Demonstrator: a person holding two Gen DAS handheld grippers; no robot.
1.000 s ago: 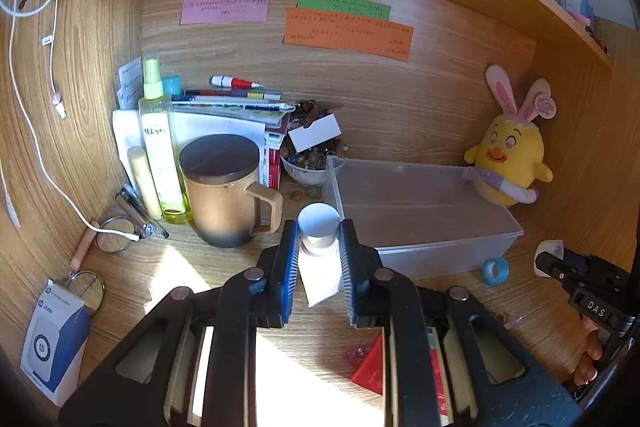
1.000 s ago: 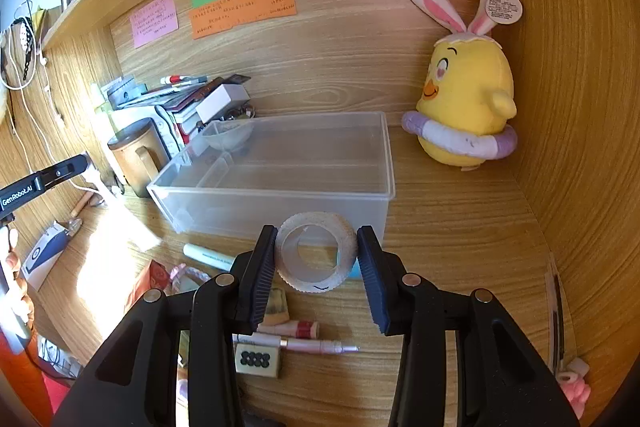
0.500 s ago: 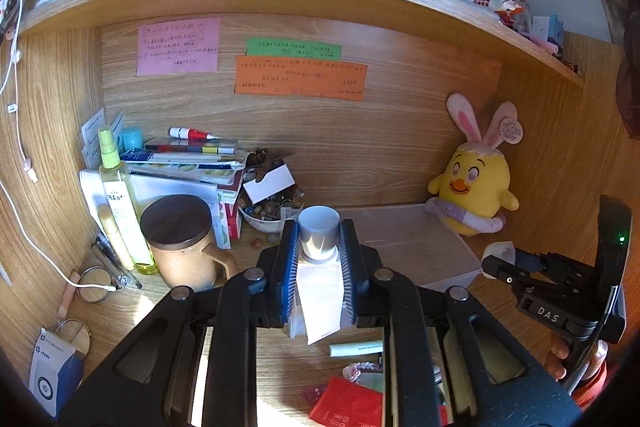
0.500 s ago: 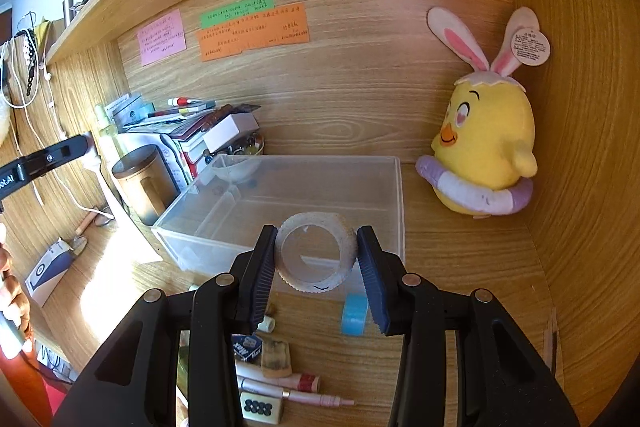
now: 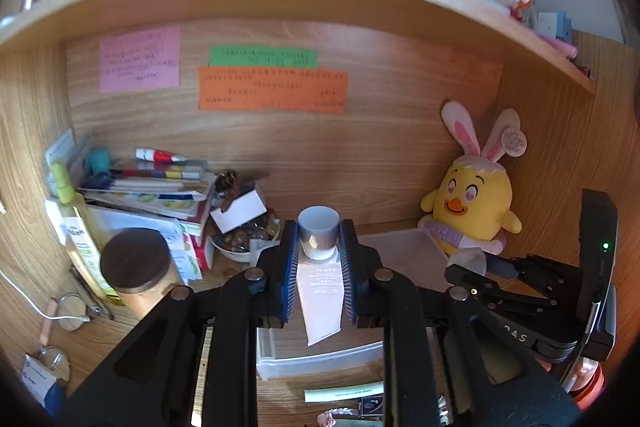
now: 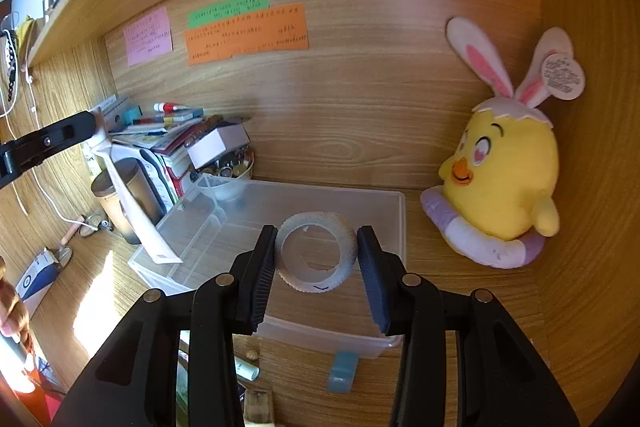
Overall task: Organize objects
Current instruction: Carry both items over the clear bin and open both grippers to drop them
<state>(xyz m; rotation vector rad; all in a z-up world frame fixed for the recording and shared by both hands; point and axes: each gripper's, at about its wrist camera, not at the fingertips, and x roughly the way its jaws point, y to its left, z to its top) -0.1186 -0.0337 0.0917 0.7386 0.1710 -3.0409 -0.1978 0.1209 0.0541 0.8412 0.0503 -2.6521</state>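
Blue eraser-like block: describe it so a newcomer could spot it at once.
Start from the clear bin in the middle of the desk. Follow its front wall to the right-hand corner; the small block sits on the wood just before it. It is the only pale blue, squarish piece there, unlike the long tube to its left.

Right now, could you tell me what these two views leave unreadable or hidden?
- Notes: both views, writing too small to read.
- Tube: left view, label print too small; its sides hidden by the left gripper.
- Bin: right view, front floor hidden behind the right gripper and tape.
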